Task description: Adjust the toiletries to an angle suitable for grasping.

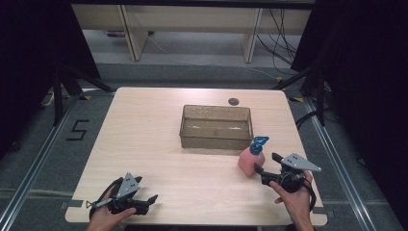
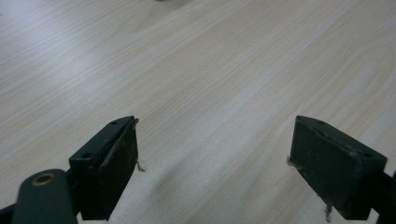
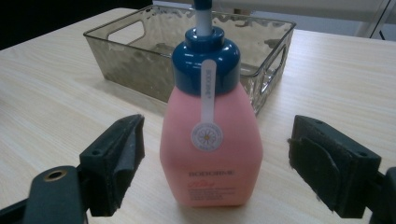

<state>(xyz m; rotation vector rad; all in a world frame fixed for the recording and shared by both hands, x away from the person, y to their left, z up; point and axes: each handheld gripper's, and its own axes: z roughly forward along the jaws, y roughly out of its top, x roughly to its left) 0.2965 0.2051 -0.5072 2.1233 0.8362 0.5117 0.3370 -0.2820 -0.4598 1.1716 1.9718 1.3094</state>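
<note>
A pink pump bottle (image 1: 252, 160) with a blue cap stands upright on the wooden table (image 1: 144, 139), just in front of a clear ribbed plastic bin (image 1: 216, 126). My right gripper (image 1: 267, 162) is open right beside it. In the right gripper view the bottle (image 3: 211, 140) stands between the spread jaws, a little ahead of the tips and touching neither, with the bin (image 3: 140, 60) behind it. My left gripper (image 1: 150, 199) rests low near the table's front left edge, open, with bare wood between its jaws (image 2: 215, 158).
A small dark round grommet (image 1: 234, 101) sits in the table's far edge behind the bin. Beyond the table are wooden furniture legs, cables and black stands on the grey floor. A "5" is marked on the floor at left.
</note>
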